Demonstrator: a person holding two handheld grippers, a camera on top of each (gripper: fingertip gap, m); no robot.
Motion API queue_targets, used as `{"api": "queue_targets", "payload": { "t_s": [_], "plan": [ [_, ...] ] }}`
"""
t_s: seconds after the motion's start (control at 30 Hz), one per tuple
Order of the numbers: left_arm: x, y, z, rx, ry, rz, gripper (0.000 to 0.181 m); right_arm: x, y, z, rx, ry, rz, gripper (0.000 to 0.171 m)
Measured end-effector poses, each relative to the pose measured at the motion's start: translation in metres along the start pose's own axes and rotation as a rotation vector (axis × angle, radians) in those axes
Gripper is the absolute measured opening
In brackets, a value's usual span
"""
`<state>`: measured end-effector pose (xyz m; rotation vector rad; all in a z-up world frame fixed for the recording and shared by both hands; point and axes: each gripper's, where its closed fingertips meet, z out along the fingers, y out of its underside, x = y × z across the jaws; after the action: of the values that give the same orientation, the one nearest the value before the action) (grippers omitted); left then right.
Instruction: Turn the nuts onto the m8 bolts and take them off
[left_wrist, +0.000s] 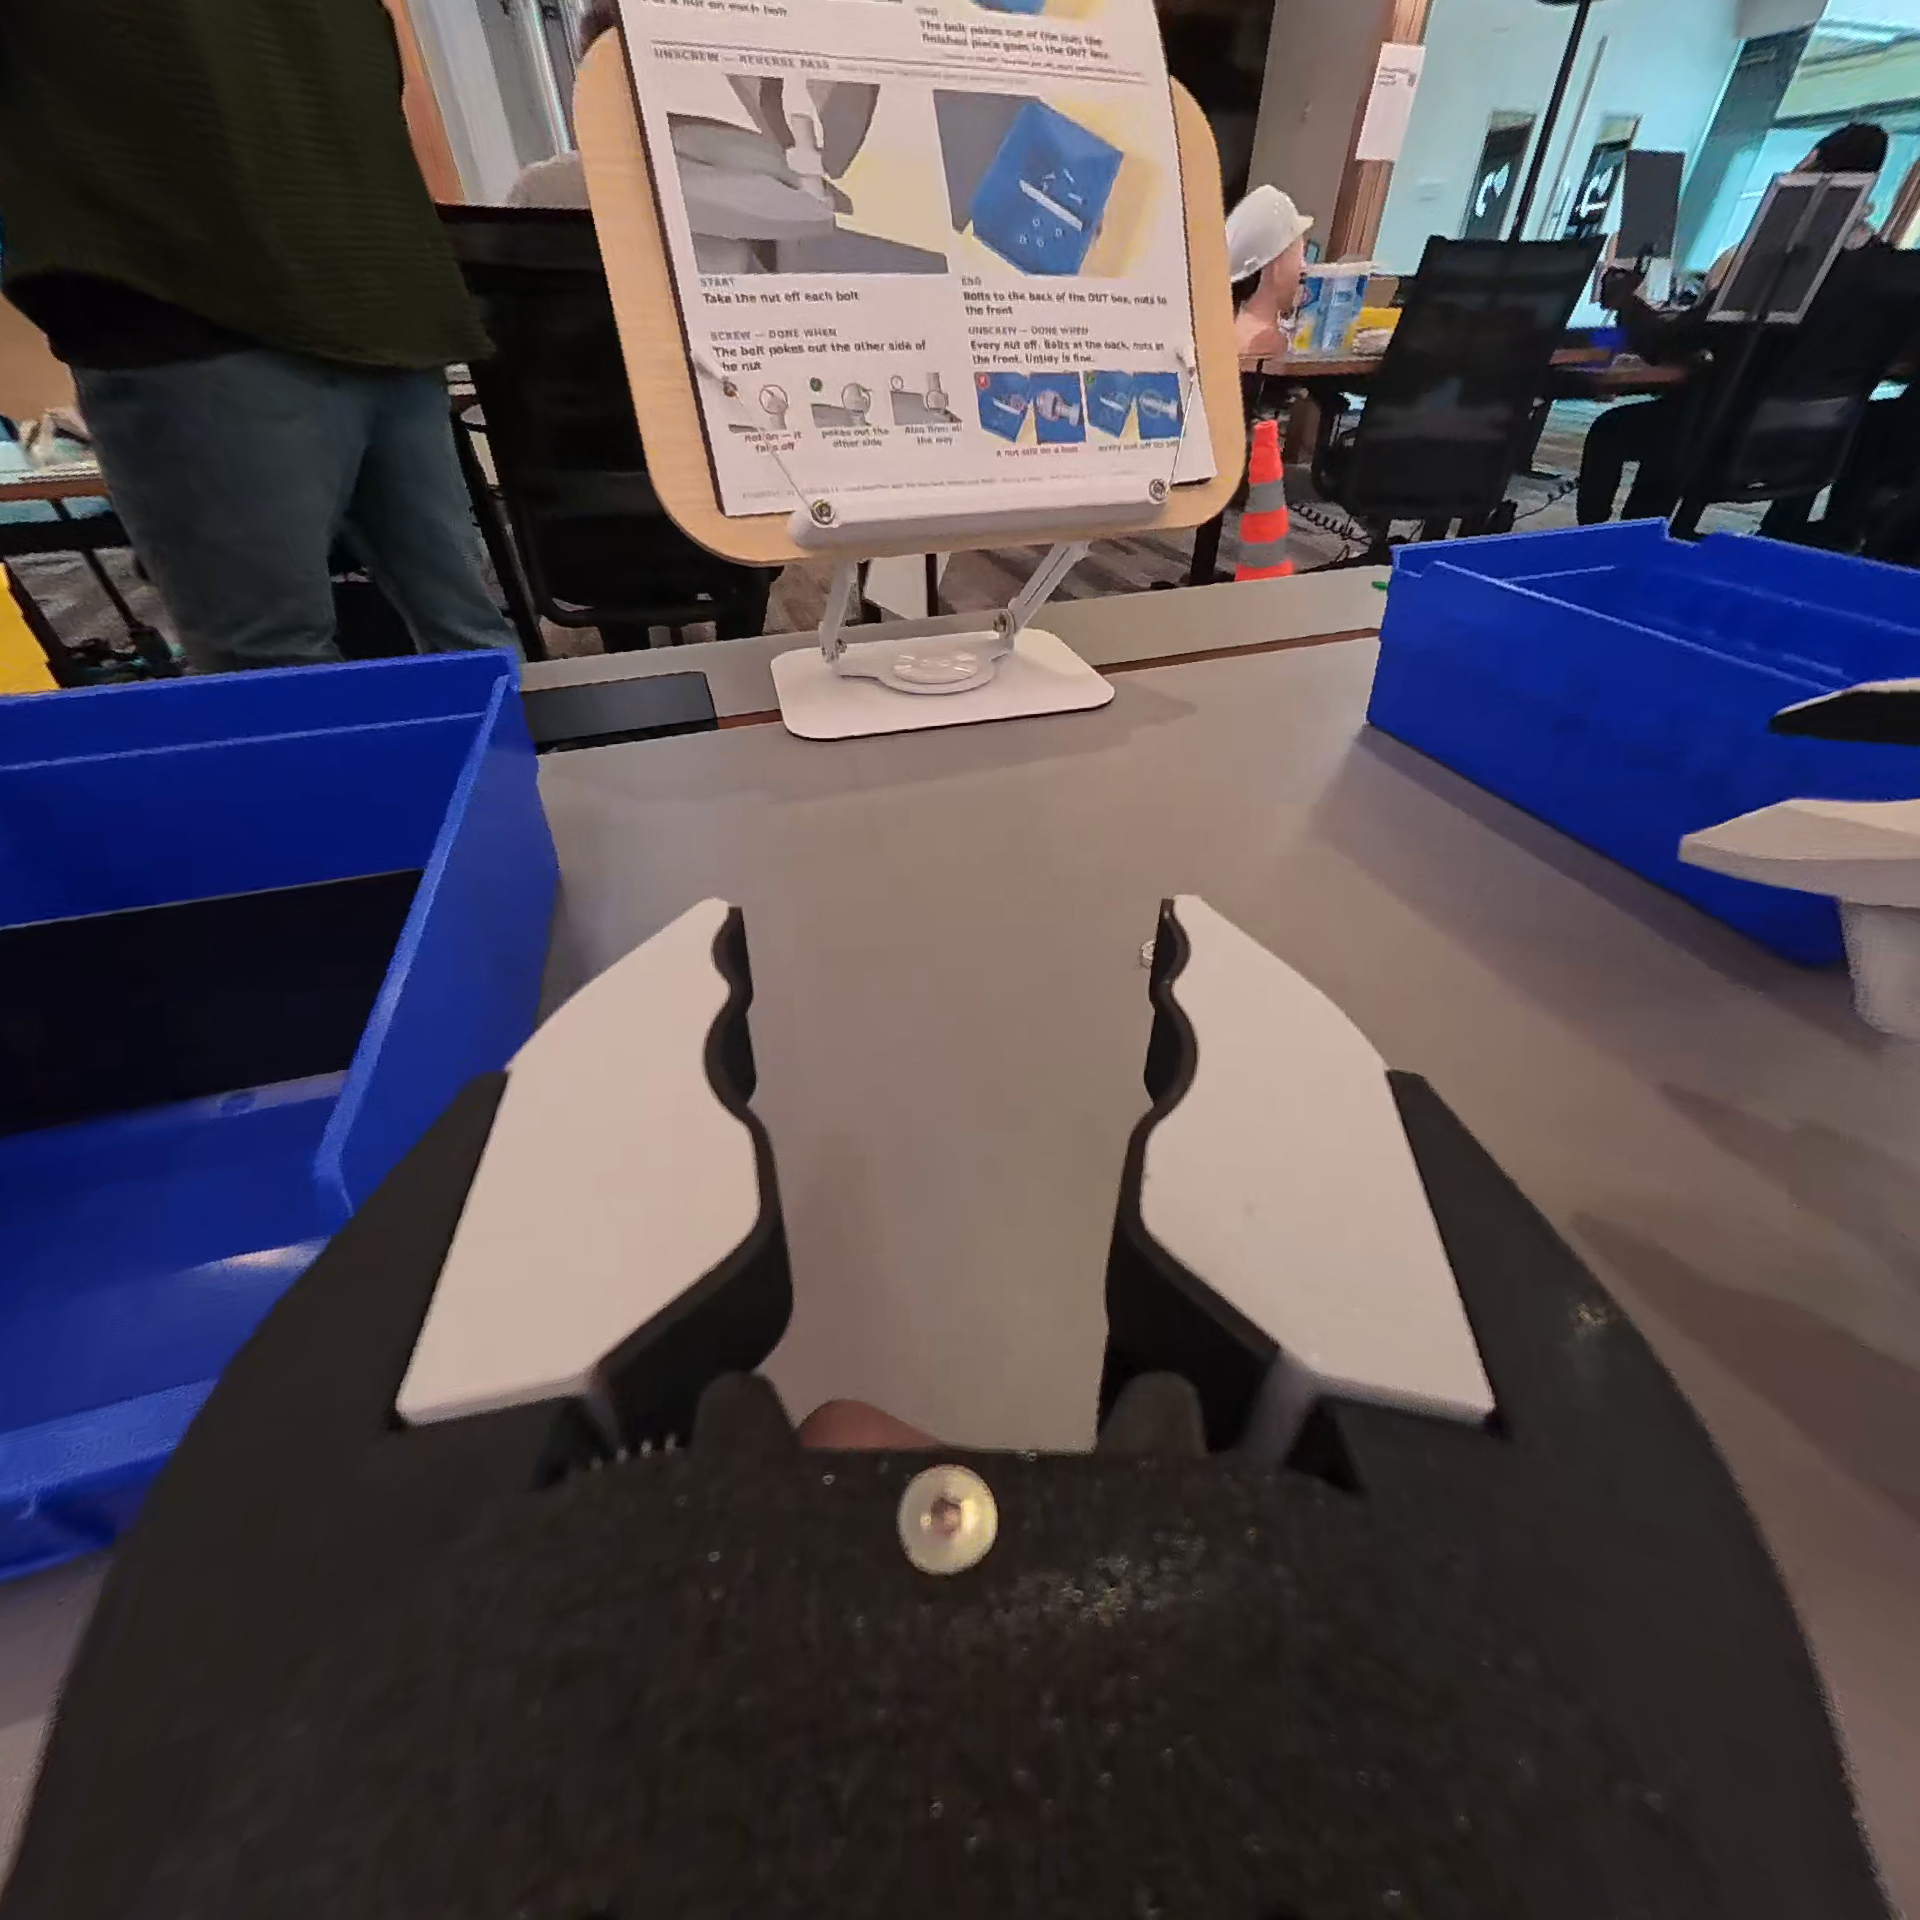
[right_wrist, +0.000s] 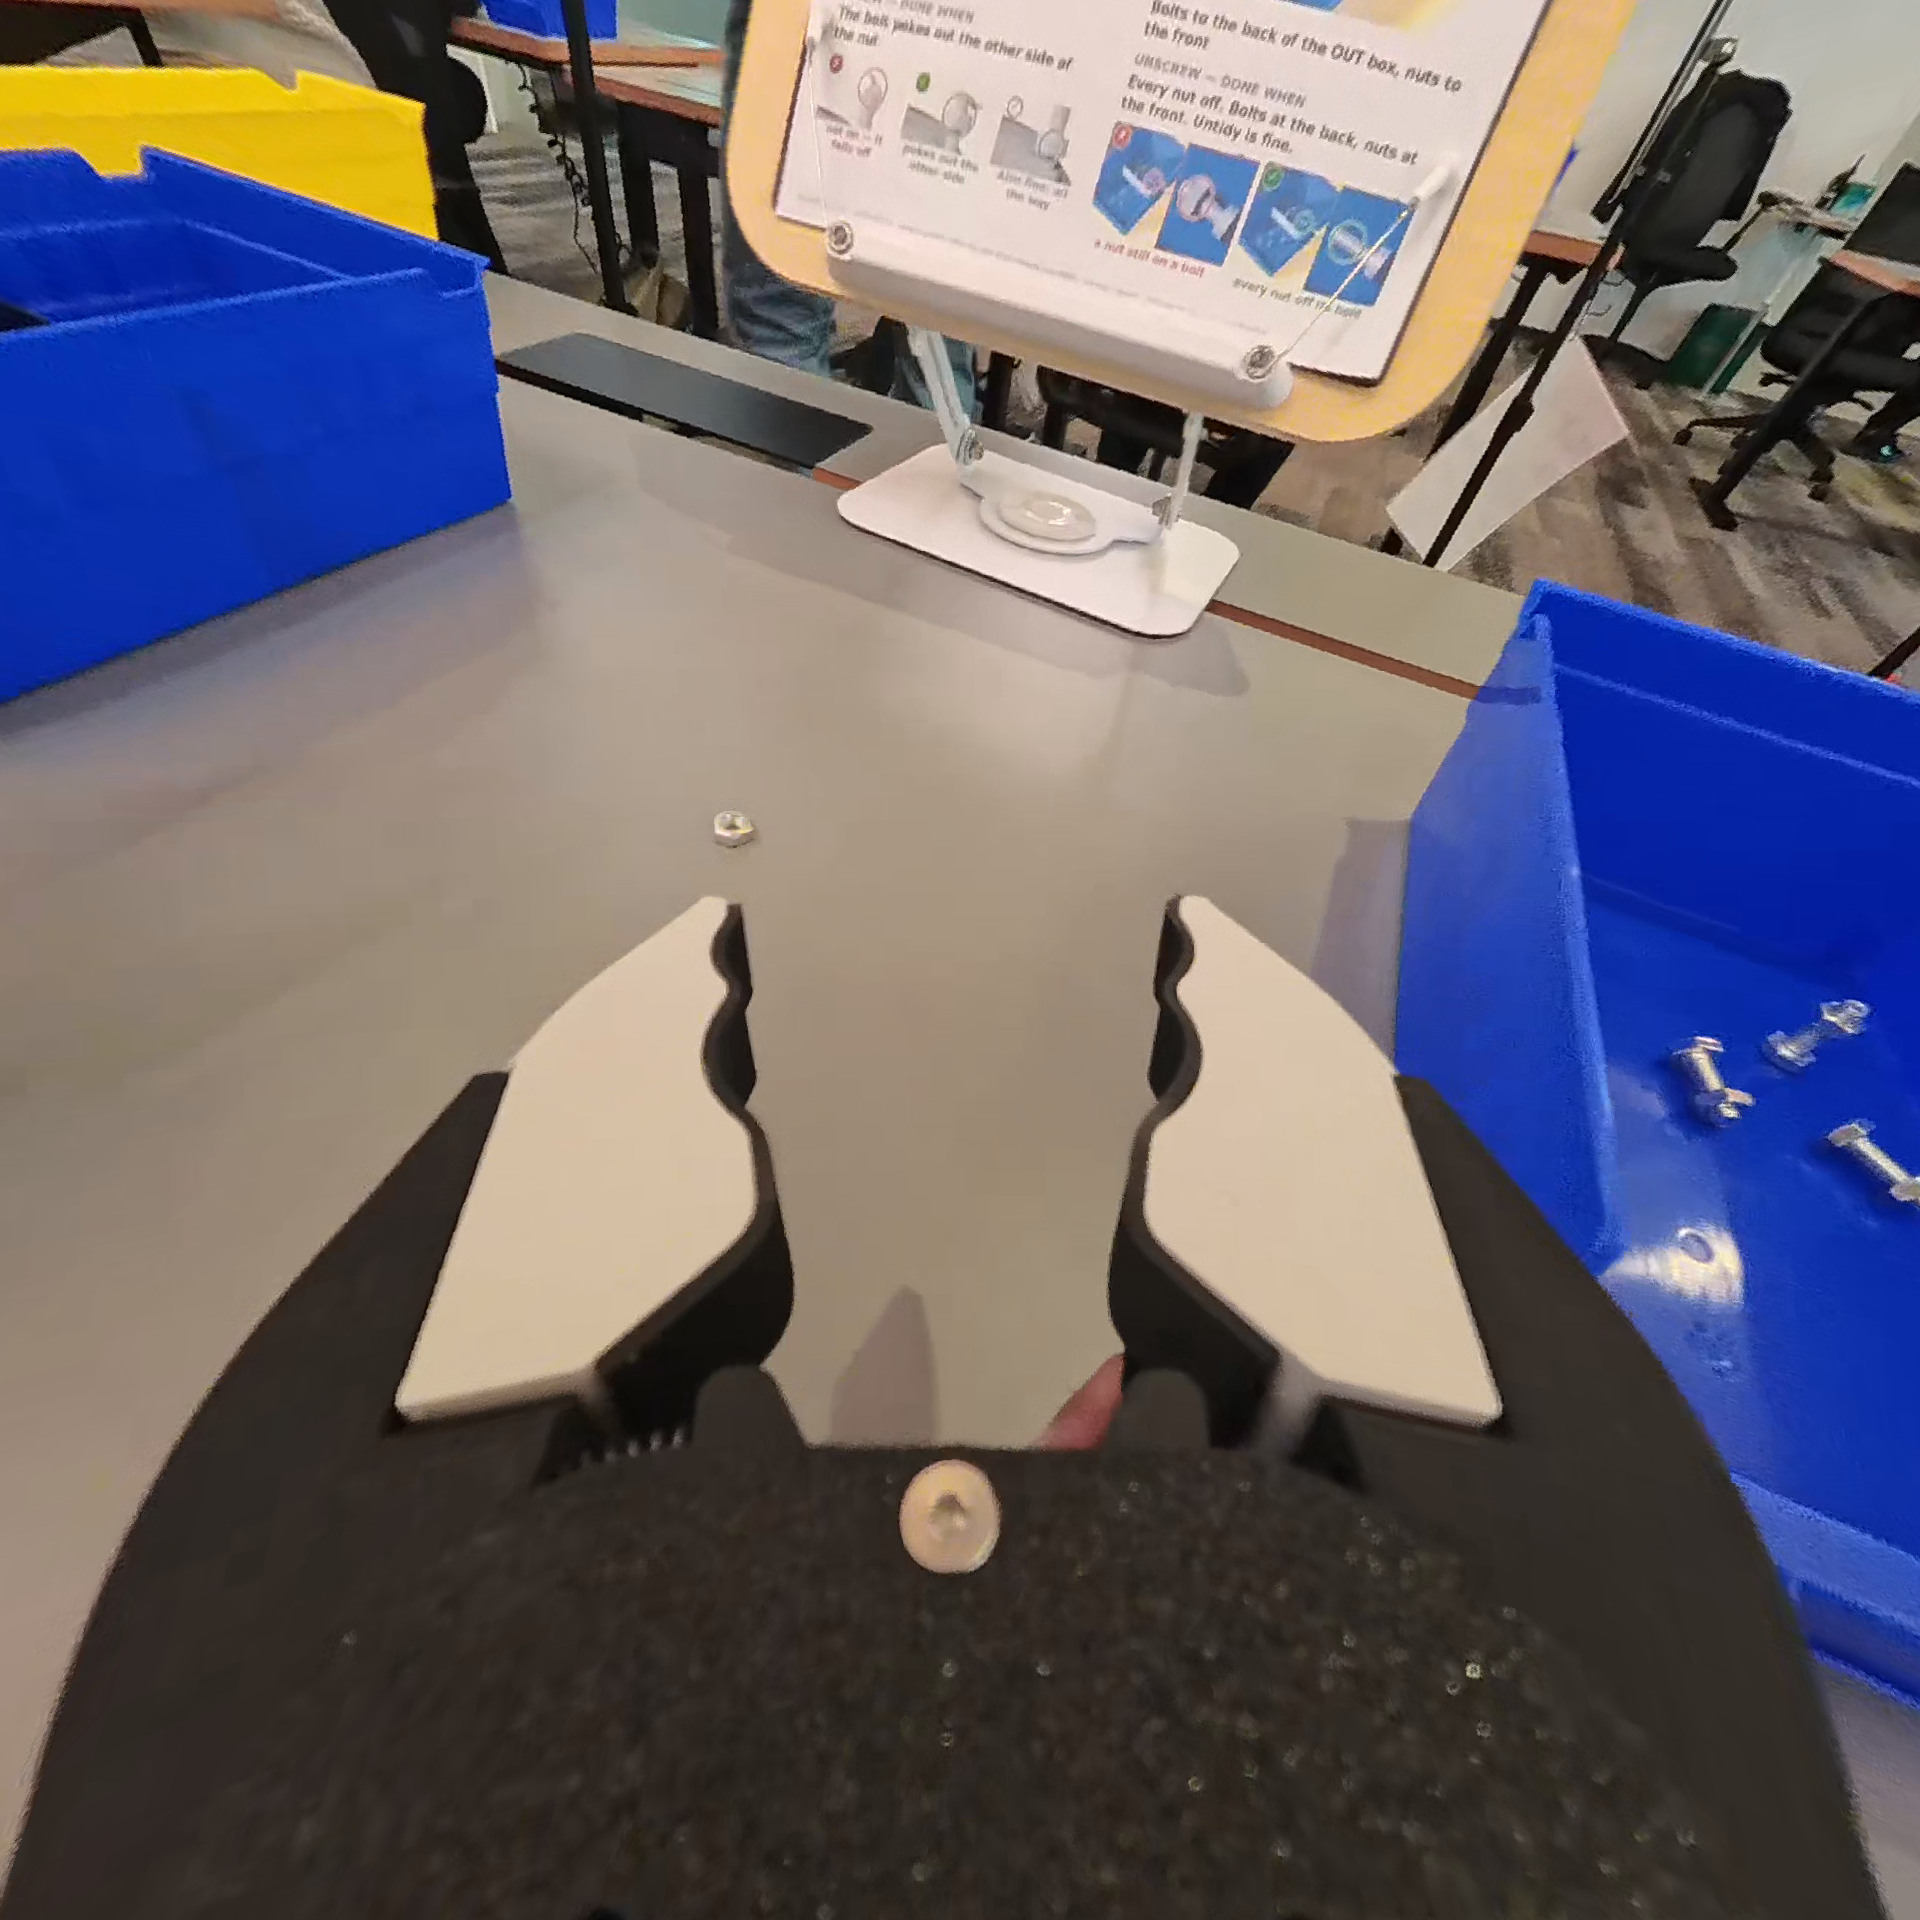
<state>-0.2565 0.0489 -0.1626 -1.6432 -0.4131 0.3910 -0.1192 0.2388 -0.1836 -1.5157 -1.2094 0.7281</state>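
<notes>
A small silver nut (right_wrist: 735, 829) lies loose on the grey table (right_wrist: 312, 883), just beyond my right gripper's left fingertip. It also peeks out beside my left gripper's right fingertip in the left wrist view (left_wrist: 1146, 950). My right gripper (right_wrist: 951, 909) is open and empty above the table. My left gripper (left_wrist: 951, 914) is open and empty too. Three silver bolts (right_wrist: 1709, 1081) with nuts on them lie in the blue bin (right_wrist: 1496, 987) on the right. The right gripper's fingers (left_wrist: 1808, 852) show at the right edge of the left wrist view.
A second blue bin (left_wrist: 436, 935) stands on the left, also in the right wrist view (right_wrist: 239, 436). An instruction sheet on a wooden stand (left_wrist: 935, 686) sits at the table's back edge. A person (left_wrist: 260, 416) stands behind the table. A yellow bin (right_wrist: 239, 135) is behind the left bin. About 15 centimeters separates my right fingertips from the small silver nut (right_wrist: 735, 829).
</notes>
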Motion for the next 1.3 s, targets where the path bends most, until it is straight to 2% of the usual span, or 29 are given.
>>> {"api": "queue_targets", "payload": {
  "t_s": [0.47, 0.6, 0.7, 0.83, 0.97, 1.03, 1.17, 1.3],
  "plan": [
    [0.010, 0.012, -0.002, -0.072, 0.054, 0.003, 0.071, -0.010, -0.003, 0.001, 0.005, -0.060, 0.022, 0.068],
    [-0.014, 0.008, -0.015, -0.146, 0.046, 0.079, 0.065, -0.015, -0.005, 0.004, 0.015, -0.085, 0.032, 0.066],
    [-0.060, -0.006, -0.031, -0.229, 0.016, 0.198, 0.062, -0.017, -0.007, 0.005, 0.023, -0.103, 0.024, 0.065],
    [-0.135, -0.002, -0.040, -0.522, 0.044, 0.351, 0.064, -0.016, -0.008, 0.008, 0.028, -0.119, 0.020, 0.064],
    [-0.214, 0.026, -0.032, -0.870, 0.016, 0.456, 0.060, -0.016, -0.007, 0.010, 0.030, -0.140, 0.037, 0.062],
    [-0.232, 0.040, -0.020, -0.973, 0.050, 0.486, 0.051, -0.017, -0.004, 0.011, 0.023, -0.148, 0.038, 0.062],
    [-0.268, 0.086, -0.014, -1.278, 0.072, 0.597, 0.053, -0.017, -0.003, 0.011, 0.023, -0.160, 0.039, 0.062],
    [-0.288, 0.112, -0.016, -1.463, 0.082, 0.642, 0.050, -0.010, -0.006, 0.007, 0.035, -0.156, 0.046, 0.060]
  ]
}}
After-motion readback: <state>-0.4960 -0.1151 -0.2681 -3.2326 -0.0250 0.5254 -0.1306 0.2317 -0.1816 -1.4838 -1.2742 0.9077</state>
